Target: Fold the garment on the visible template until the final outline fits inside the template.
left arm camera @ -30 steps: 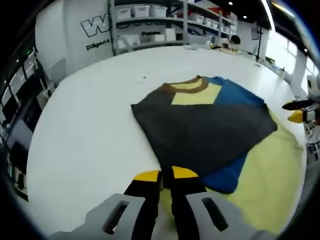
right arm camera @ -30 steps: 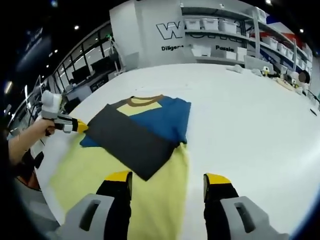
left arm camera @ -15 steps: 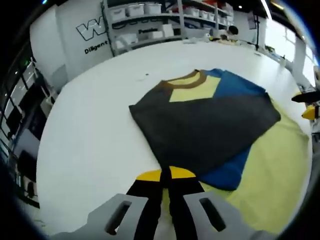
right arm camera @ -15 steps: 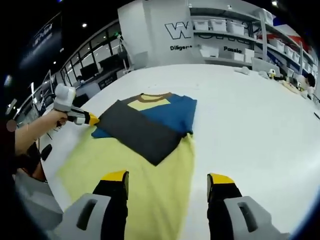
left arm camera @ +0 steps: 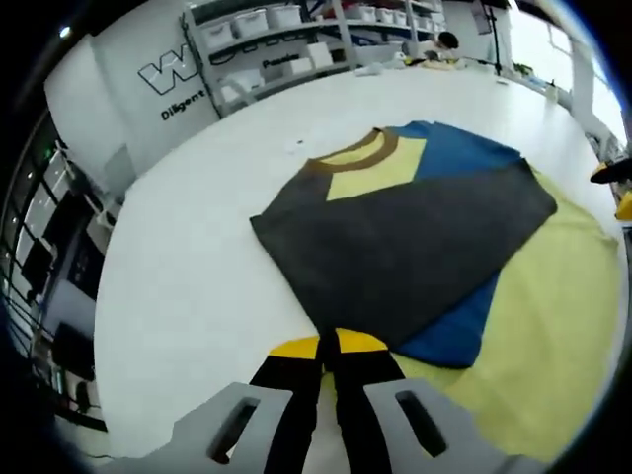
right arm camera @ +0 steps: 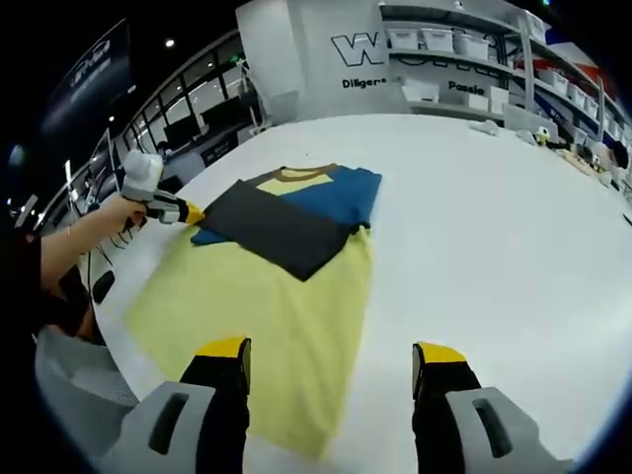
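Observation:
The folded garment (left arm camera: 395, 247) lies on the white table: a dark grey panel on top, blue beneath it, a yellow patch and brown collar at the far end. Under it spreads a large pale yellow sheet (left arm camera: 533, 326); whether it belongs to the garment I cannot tell. My left gripper (left arm camera: 329, 346) is shut at the grey panel's near corner, apparently pinching it. In the right gripper view a hand holds that left gripper (right arm camera: 188, 212) at the garment's (right arm camera: 286, 222) left edge. My right gripper (right arm camera: 331, 354) stands open over the yellow sheet's (right arm camera: 257, 306) near end, nothing between its fingers. Its tip (left arm camera: 617, 188) shows at the right edge.
The white table (right arm camera: 494, 227) stretches wide to the right of the cloth. Shelves with white bins (left arm camera: 286, 49) line the back wall, with small items at the table's far end. A person's forearm (right arm camera: 69, 257) reaches in from the left.
The right gripper has drawn back and up from the garment, which looks smaller and farther in its view. The left gripper stays shut at the grey corner; its view has tilted slightly.

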